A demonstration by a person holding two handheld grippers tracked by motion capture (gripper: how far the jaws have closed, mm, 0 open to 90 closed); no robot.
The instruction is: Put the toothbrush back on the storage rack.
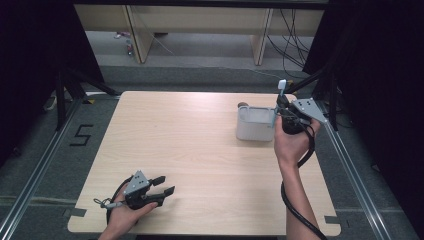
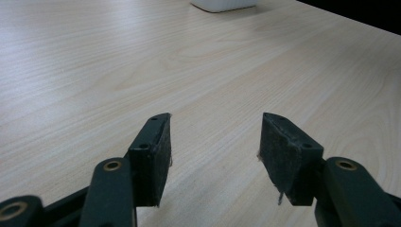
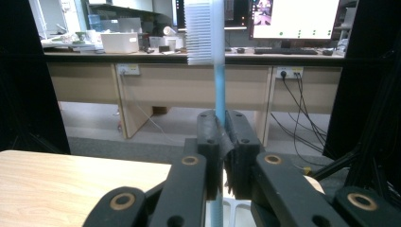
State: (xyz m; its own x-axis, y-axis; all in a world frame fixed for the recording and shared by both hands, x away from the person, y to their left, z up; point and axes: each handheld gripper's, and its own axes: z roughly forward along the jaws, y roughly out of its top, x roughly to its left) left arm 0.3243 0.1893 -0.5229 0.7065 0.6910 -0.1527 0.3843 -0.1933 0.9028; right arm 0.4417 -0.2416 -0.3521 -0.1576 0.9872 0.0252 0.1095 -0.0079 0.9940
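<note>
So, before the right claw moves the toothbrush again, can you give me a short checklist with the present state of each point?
1. Right claw shut on the toothbrush: ok, the jaws clamp its blue handle.
2. Toothbrush upright, bristle head up: ok.
3. Toothbrush clear of the white container: cannot tell; the handle runs down behind the jaws toward its rim.
4. Container standing on the table, open side up: ok.
5. Left claw out of the way: ok, it is open and holds nothing, low over the near left part of the table.
6. What is inside the container: cannot tell.
</note>
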